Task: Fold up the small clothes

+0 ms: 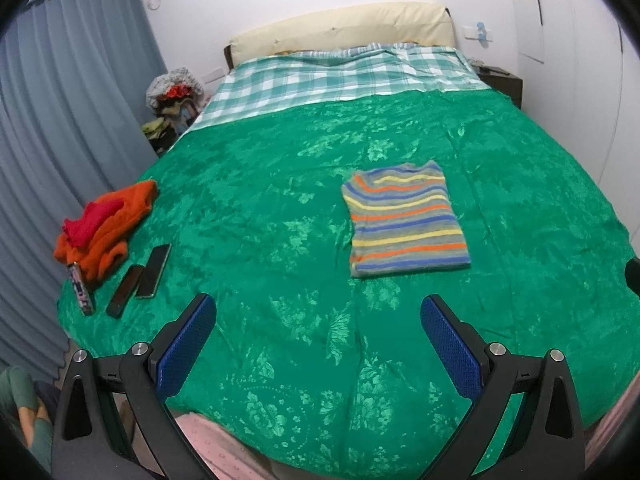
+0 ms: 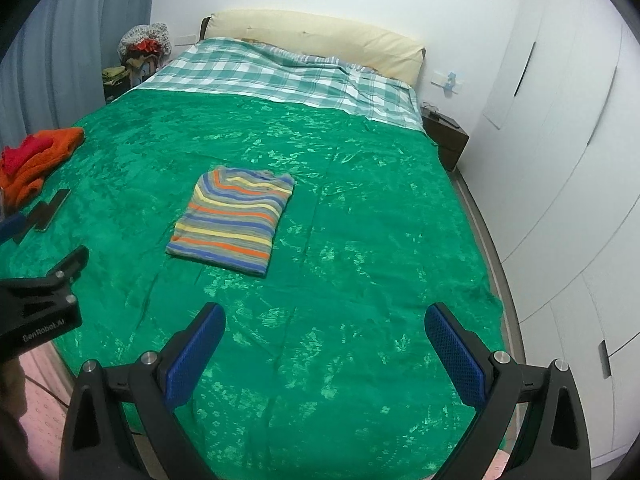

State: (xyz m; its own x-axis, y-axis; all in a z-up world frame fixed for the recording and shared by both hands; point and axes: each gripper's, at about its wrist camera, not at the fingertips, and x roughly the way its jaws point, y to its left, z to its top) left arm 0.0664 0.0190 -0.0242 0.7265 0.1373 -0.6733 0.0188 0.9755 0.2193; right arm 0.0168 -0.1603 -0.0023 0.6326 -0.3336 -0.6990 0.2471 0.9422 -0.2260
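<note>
Left gripper (image 1: 318, 312) nearest, above the foot end of the bed: jaws spread wide, blue pads apart, nothing between them. Right gripper (image 2: 324, 318) same: jaws wide, empty, above the green bedspread (image 1: 280, 208). In the right wrist view the left gripper's black body shows at the left edge, beside the bed's near corner.

Past both grippers, the striped sweater (image 1: 406, 222) lies flat on the bedspread around mid-bed, folded into a neat rectangle, neckline toward the headboard. Grey with blue, orange and yellow stripes. Well apart from both grippers, touching neither.

Left side of the bed, near the edge: three phones in a row. One with a patterned case (image 1: 81, 289) is nearest the edge, then two dark ones (image 1: 138, 280) lying flat, just beside each other. Just behind them, an orange garment (image 1: 108, 232), crumpled, with a red piece (image 1: 90, 222) lying on top. Unfolded.

Further up, the green-and-white checked sheet (image 1: 332, 76) covers the head end; the cream headboard (image 1: 340, 30) stands behind it. Dark nightstand (image 2: 446, 134) at the bed's far right corner. Pile of clothes (image 1: 176, 96) in the far left corner by the grey-blue curtain (image 1: 68, 100). White wardrobe doors (image 2: 560, 160) along the right wall.
</note>
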